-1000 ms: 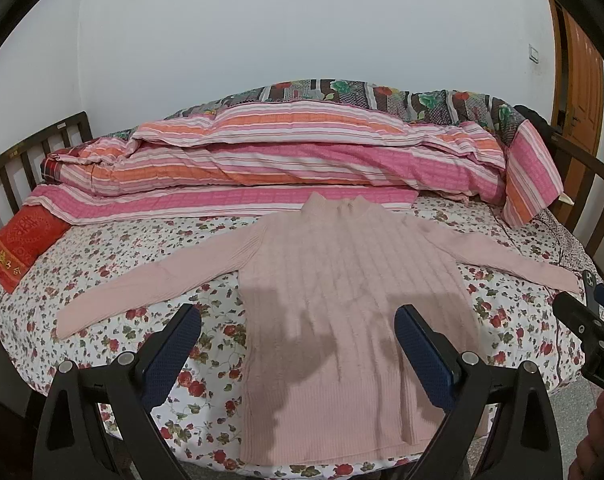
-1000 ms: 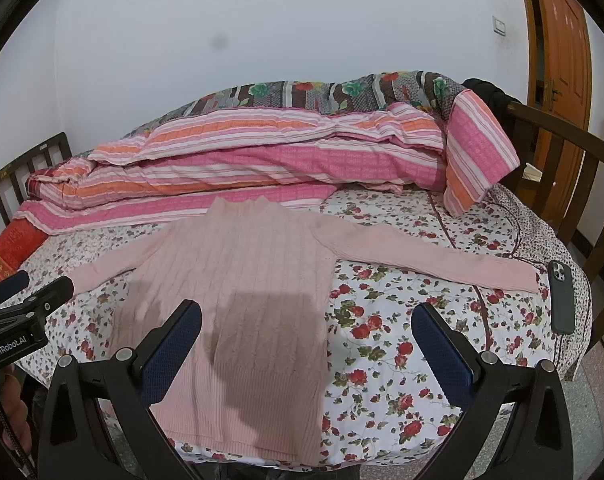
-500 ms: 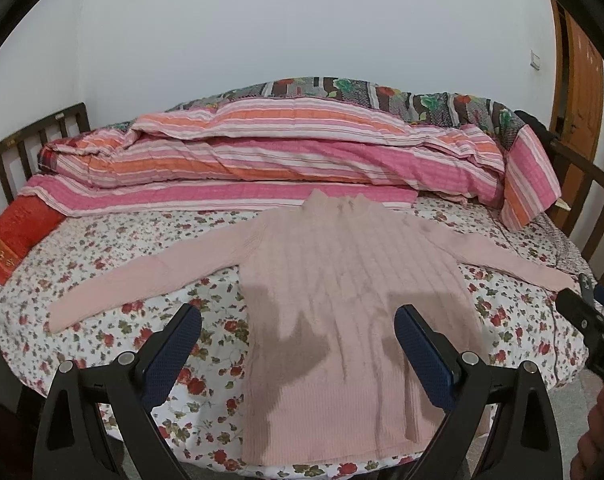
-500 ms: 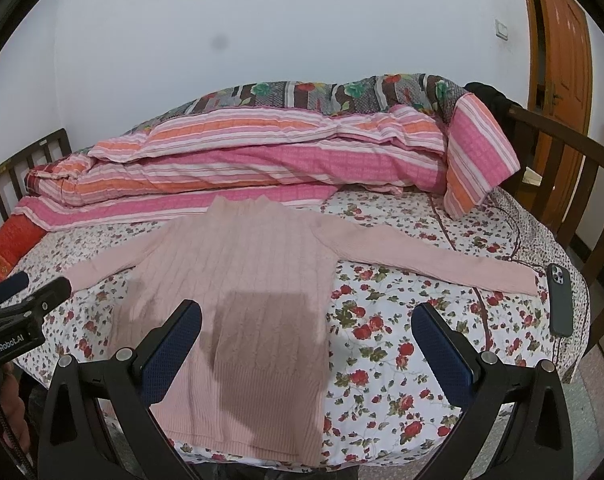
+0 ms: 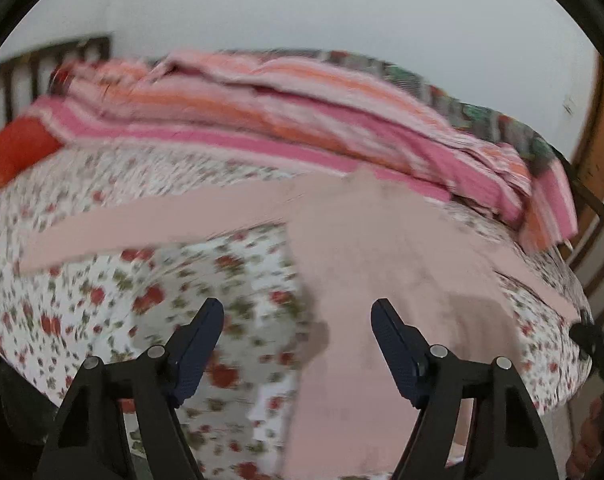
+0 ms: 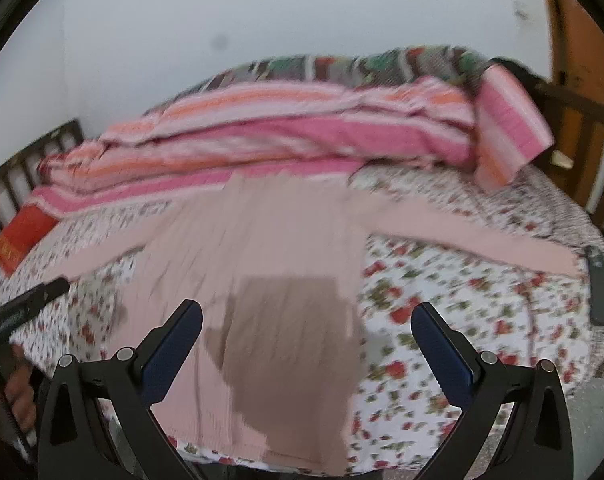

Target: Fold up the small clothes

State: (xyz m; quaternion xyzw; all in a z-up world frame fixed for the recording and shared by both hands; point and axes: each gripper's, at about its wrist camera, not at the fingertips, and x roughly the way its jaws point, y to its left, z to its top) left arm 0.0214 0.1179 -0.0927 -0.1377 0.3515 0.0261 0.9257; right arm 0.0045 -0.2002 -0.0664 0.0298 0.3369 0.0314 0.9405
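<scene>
Nearby, striped quilt (image 6: 286, 136) behind pink sweater (image 6: 262, 248).

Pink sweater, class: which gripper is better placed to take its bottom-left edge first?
Left. The left gripper frames the pink sweater side edge, its jaws closing with nothing gripped; the right gripper straddles the opposite side.

Sweater (image 6: 262, 248) on bed (image 6: 462, 320) — quilt (image 6: 282, 136) behind

A white wall (image 6: 262, 20) backs the wooden-railed bed (image 6: 574, 108); an orange door (image 6: 582, 40) stands right.
</scene>
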